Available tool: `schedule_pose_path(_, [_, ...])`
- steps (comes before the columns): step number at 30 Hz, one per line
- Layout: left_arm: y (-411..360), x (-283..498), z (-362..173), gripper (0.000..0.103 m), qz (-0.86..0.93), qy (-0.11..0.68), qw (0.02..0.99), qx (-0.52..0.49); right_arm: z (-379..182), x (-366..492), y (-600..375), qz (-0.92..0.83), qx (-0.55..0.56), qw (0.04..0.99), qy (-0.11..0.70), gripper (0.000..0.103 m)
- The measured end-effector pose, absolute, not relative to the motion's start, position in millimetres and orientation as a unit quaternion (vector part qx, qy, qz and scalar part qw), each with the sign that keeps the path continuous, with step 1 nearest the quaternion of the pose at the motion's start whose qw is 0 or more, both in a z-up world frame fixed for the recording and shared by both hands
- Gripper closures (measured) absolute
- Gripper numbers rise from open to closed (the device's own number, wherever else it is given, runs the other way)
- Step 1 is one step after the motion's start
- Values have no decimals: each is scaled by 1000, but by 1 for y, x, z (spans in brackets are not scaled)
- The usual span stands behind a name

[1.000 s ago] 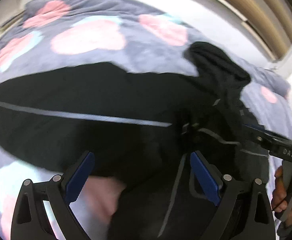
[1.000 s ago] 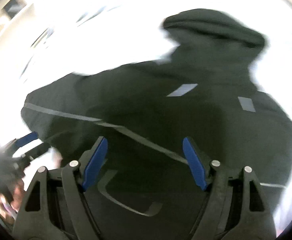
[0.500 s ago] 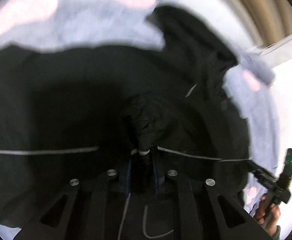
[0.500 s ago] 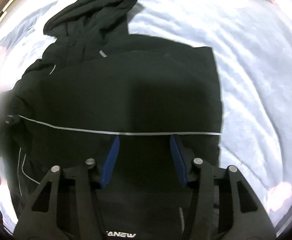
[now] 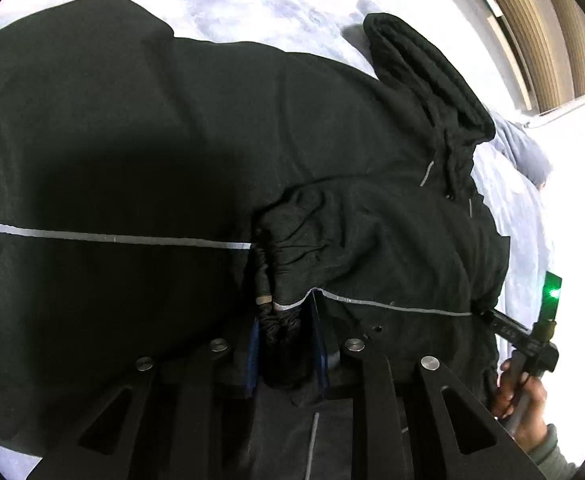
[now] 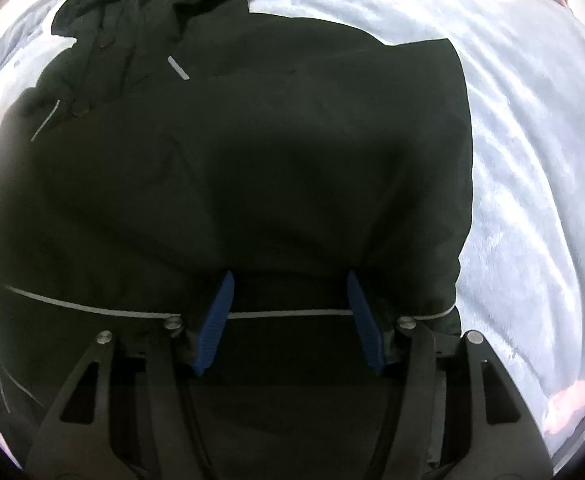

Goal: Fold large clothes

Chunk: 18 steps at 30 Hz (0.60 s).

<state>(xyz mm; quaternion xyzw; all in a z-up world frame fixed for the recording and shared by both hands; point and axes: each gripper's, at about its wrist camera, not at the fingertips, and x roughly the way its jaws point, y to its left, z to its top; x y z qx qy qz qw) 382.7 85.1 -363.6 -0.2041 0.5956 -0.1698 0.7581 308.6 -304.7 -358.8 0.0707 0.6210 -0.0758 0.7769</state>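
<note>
A large black hooded jacket (image 5: 132, 140) with thin grey reflective stripes lies spread on a bed. My left gripper (image 5: 286, 340) is shut on a bunched fold of the jacket's sleeve cuff (image 5: 280, 280). The hood (image 5: 424, 76) lies at the upper right. In the right wrist view the jacket (image 6: 252, 160) fills the frame, hood (image 6: 140, 12) at the upper left. My right gripper (image 6: 292, 320) is open, its blue pads down on the jacket near a grey stripe, with fabric lying between them. The right gripper also shows in the left wrist view (image 5: 508, 328), at the jacket's right edge.
A pale grey-blue fleece blanket (image 6: 532, 160) with pink patches covers the bed around the jacket. A wooden slatted headboard or blind (image 5: 544, 28) and a white wall are at the upper right. The person's hand (image 5: 520, 404) holds the right gripper's handle.
My left gripper went from open to shut on the cuff and has lifted it over the jacket. My right gripper swung to the jacket's right side and lowered onto the fabric, still open.
</note>
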Motion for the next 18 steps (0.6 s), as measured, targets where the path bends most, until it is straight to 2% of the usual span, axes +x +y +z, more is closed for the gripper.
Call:
schedule_pose_path(6, [78, 361, -306, 73, -123, 555, 815, -112, -336, 304, -303, -66, 80, 778, 620, 46])
schedule_pose_path(8, [80, 352, -278, 62, -105, 529, 838, -88, -321, 292, -299, -51, 91, 786, 609, 45])
schedule_pose_path(10, [72, 341, -255, 44, -118, 500, 853, -88, -309, 279, -289, -37, 89, 793, 601, 45])
schedule_pose_path(11, [63, 339, -251, 42, -132, 494, 854, -91, -306, 275, -286, -35, 85, 795, 600, 45])
schedule_pose_path(14, [26, 339, -263, 42, -178, 514, 834, -93, -312, 266, -273, -28, 66, 792, 606, 45])
schedule_pose_path(18, [-15, 358, -325, 43, -143, 579, 801, -56, -341, 267, -264, -38, 67, 765, 639, 46])
